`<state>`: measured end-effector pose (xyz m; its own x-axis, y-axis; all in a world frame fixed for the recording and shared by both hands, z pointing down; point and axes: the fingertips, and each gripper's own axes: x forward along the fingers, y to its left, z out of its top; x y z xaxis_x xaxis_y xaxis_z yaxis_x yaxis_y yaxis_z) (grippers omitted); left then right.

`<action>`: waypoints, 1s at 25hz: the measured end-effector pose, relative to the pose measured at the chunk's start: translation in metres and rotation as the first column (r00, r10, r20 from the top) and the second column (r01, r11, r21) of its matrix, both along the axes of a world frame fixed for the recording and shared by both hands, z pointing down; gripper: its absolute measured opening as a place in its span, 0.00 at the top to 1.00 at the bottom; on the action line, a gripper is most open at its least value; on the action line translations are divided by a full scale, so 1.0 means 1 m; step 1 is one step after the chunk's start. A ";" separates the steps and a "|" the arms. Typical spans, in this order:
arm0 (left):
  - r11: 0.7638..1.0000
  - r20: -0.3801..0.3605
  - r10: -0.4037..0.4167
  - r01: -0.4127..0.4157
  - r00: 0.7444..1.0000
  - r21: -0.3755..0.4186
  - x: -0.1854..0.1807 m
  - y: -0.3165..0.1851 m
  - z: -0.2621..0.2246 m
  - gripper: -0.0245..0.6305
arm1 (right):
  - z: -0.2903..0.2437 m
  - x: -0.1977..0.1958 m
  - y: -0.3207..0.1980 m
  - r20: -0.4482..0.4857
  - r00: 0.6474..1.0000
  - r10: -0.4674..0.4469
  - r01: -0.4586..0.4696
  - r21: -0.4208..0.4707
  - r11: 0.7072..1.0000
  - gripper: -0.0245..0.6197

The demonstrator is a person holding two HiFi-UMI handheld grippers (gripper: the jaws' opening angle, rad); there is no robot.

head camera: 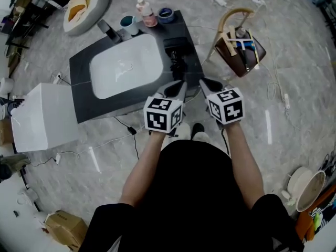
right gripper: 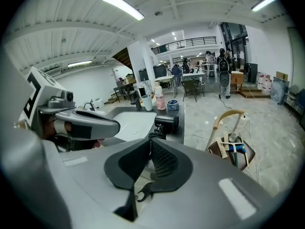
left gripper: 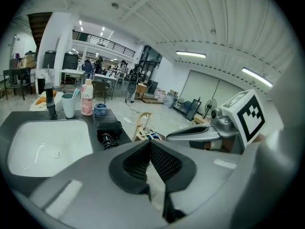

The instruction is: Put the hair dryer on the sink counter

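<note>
A white box (head camera: 44, 117) stands far left, beside the dark sink counter (head camera: 81, 88) with its white basin (head camera: 126, 70). A cup (head camera: 128, 24), a bottle (head camera: 146, 12) and a small tin (head camera: 166, 14) line the back edge. The hair dryer (head camera: 176, 54) lies on the counter just right of the basin, so the job looks done to me. The left gripper (head camera: 178, 87) and right gripper (head camera: 207, 85) hover by the front edge, both clenched on nothing; only drawing away seems left. A wooden basket (head camera: 239, 43) sits on the marbled floor (head camera: 294, 88) at the right.
</note>
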<state>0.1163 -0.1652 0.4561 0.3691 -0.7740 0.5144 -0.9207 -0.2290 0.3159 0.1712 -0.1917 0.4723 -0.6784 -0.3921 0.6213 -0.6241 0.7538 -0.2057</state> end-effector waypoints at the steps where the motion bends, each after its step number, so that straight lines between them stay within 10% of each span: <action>1: 1.000 -0.002 -0.007 0.007 1.000 0.006 0.005 0.003 -0.001 0.96 | -0.003 0.005 0.003 0.002 1.000 -0.006 0.006 0.007 1.000 0.93; 25: 0.994 0.010 -0.068 0.067 0.998 0.087 0.040 0.051 -0.046 0.96 | -0.070 0.066 0.051 0.113 0.992 -0.047 0.036 0.098 0.994 0.95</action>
